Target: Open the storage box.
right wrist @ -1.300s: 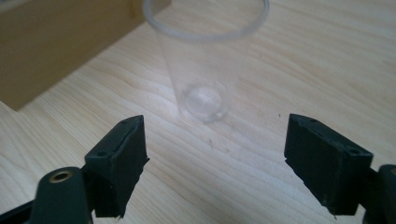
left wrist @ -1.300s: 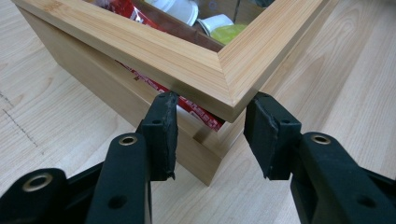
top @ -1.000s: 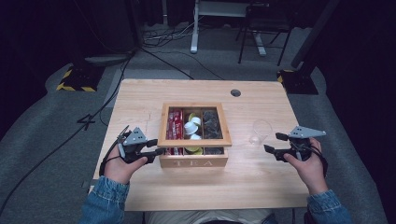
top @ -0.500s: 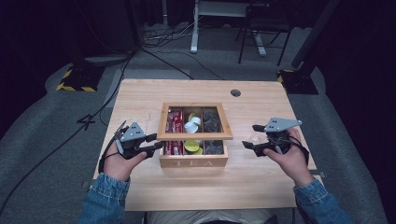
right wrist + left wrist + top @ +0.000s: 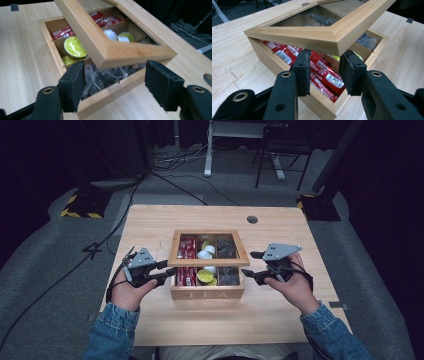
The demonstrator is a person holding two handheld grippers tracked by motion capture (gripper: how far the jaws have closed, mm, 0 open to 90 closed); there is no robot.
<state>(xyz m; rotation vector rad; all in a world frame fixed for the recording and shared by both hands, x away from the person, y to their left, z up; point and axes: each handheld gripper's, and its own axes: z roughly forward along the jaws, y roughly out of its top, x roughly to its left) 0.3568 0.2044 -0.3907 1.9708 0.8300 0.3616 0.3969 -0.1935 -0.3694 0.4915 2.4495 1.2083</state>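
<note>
Wood, pale: tea box (image 5: 207, 294) with glazed lid (image 5: 210, 263), at the middle of the table (image 5: 280, 225).

Lid stood part-raised and tilted, front edge clear of the box walls. Contents showed beneath: red sachets (image 5: 322, 72), yellow-topped capsules (image 5: 74, 46), dark tea bags (image 5: 105, 77).

Left gripper (image 5: 170, 269) sat at the box's left front corner, jaws clenched on the lid's corner, by the look of it bearing the lid up.

Right gripper (image 5: 248, 263) had come in from the table's right side over the past second to the box's right front corner. Its jaws had just been closing, the lid's near corner (image 5: 140, 53) between them but not yet pinched; pads stood apart from the wood.

Judgement: opening was under way, and a second hold would let both hands swing the lid fully back.
</note>
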